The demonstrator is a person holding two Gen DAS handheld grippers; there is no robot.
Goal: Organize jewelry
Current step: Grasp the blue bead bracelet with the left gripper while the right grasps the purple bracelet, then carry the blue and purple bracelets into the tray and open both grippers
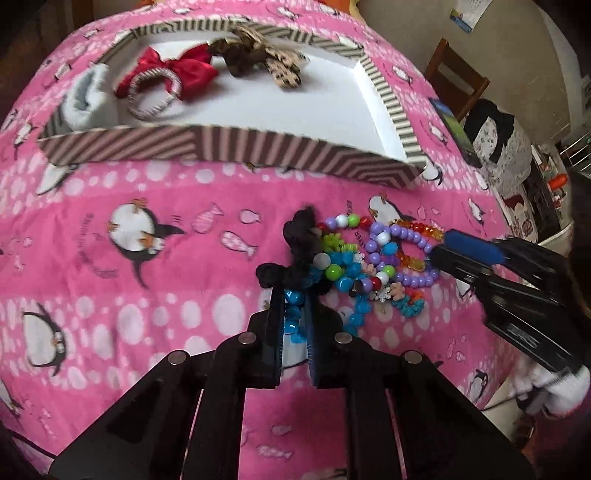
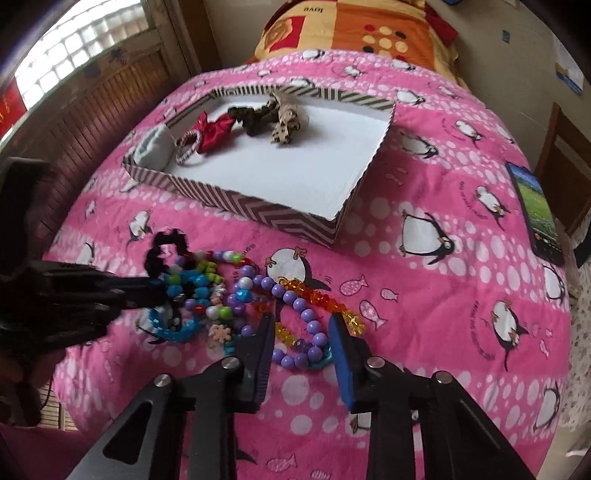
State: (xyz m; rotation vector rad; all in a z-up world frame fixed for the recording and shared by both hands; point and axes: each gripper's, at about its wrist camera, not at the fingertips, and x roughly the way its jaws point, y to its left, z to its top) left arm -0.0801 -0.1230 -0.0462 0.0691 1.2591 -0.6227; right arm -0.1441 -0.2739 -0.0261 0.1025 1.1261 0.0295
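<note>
My left tongs pinch the blue bracelet; right tongs spread. Next: carry it to the box at twelve o'clock.

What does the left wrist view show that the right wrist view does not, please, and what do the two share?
Only the left wrist view shows a wooden chair beyond the bed's far side, and the left tongs nearly shut around blue beads.

Only the right wrist view shows a window, an orange patterned pillow, and the right tongs open over the purple bead bracelet.

Both show the striped box, the red bow inside it, the phone and the bead pile on the pink penguin blanket.
</note>
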